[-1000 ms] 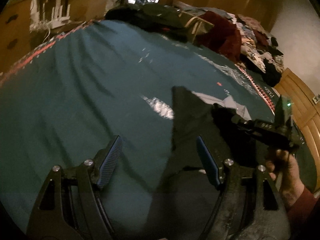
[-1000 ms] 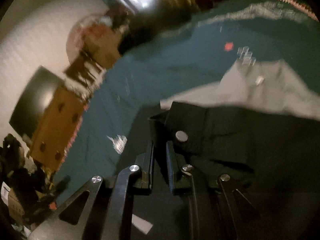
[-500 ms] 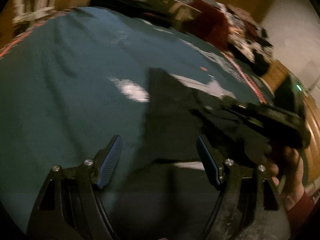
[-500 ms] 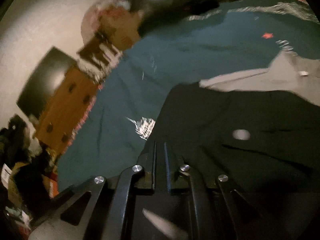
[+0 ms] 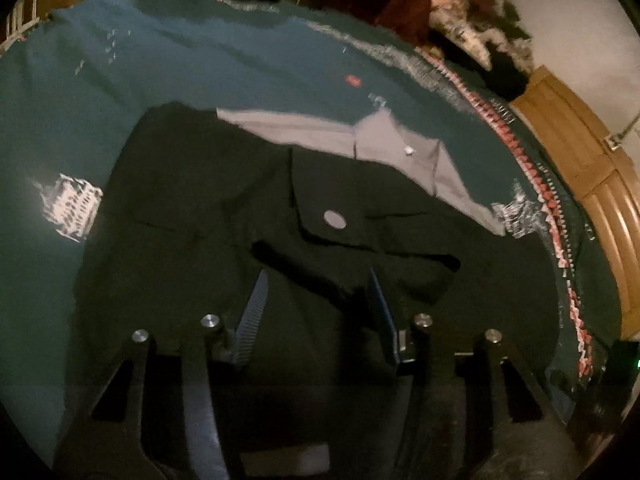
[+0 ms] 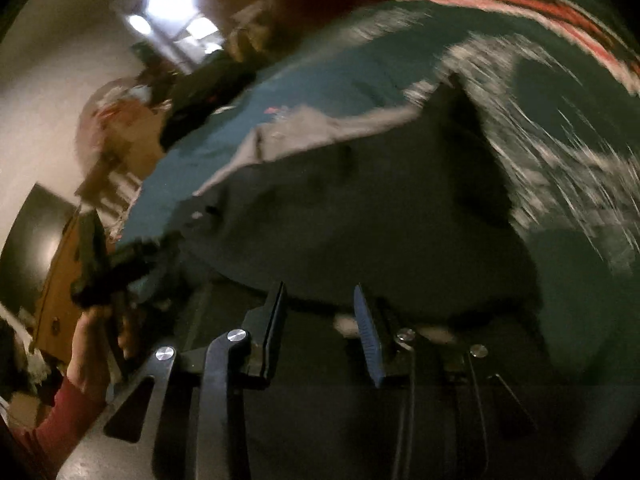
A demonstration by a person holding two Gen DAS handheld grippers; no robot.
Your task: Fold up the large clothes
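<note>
A dark garment (image 5: 224, 208) with a grey inner lining (image 5: 384, 140) and a round snap lies on a teal bedspread (image 5: 192, 60). My left gripper (image 5: 318, 294) is open, low over the garment's near folds, its fingers on either side of a dark crease. In the blurred right wrist view the same garment (image 6: 380, 208) fills the middle. My right gripper (image 6: 320, 304) is open at its near edge, holding nothing. The left gripper (image 6: 108, 264) and the hand holding it show at the left of that view.
A heap of mixed clothes (image 5: 460, 20) lies at the far end of the bed. A wooden bed frame (image 5: 592, 168) runs along the right side. A wooden dresser (image 6: 60, 280) and a dark screen (image 6: 28, 240) stand by the wall.
My right gripper has opened and let go of the dark garment. My left gripper has moved forward over the garment. Both cameras swung quickly.
</note>
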